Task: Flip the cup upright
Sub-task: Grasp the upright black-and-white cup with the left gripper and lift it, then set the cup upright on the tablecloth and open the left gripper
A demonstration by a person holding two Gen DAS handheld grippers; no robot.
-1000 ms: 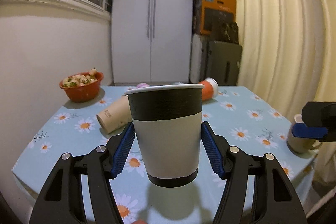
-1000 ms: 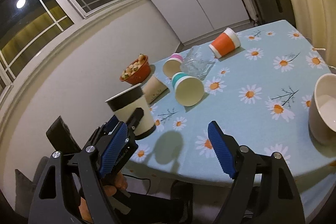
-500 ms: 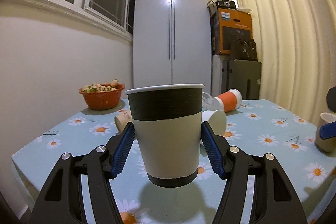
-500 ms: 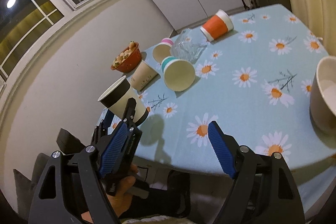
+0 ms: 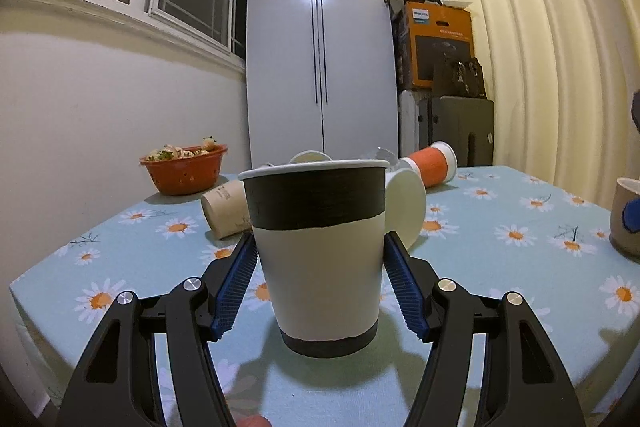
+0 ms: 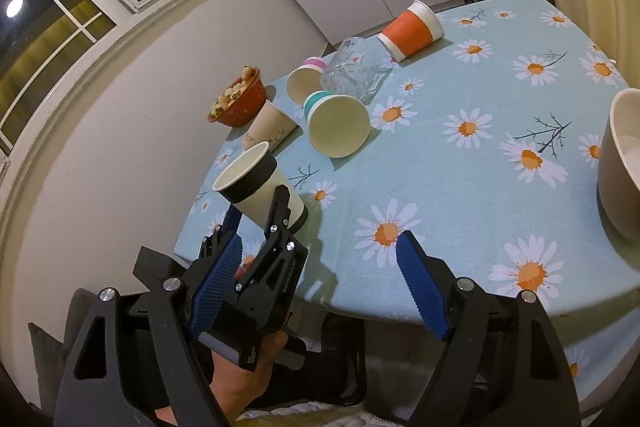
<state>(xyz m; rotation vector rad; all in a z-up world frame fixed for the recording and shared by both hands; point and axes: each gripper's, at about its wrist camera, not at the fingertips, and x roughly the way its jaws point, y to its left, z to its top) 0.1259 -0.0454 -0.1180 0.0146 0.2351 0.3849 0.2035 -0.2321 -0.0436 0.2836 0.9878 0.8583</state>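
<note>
Left tool (image 5: 320, 267) is closed on the black-banded cup (image 5: 318, 251), blue pads against both sides of its pale lower wall. Cup is upright, mouth up, at the near left corner of the worktop (image 5: 500, 267). Its base sits on or just above the daisy cloth; contact is hard to judge from the left wrist view. In the right wrist view the same cup (image 6: 260, 187) shows its open mouth, with the left tool (image 6: 256, 223) gripping it from the worktop edge.

Right tool (image 6: 320, 283) is wide open, holding nothing, hanging off the near edge, well apart from the cup.

Behind the cup, all lying on their sides: beige cup (image 6: 270, 129), teal-rimmed cup (image 6: 338, 125), pink-rimmed cup (image 6: 304, 79), clear glass mug (image 6: 354, 71), orange cup (image 6: 412, 31). Orange bowl (image 6: 238, 105) of food stands at the far left by the wall. A grey mug (image 6: 620, 163) stands upright at the right edge.
</note>
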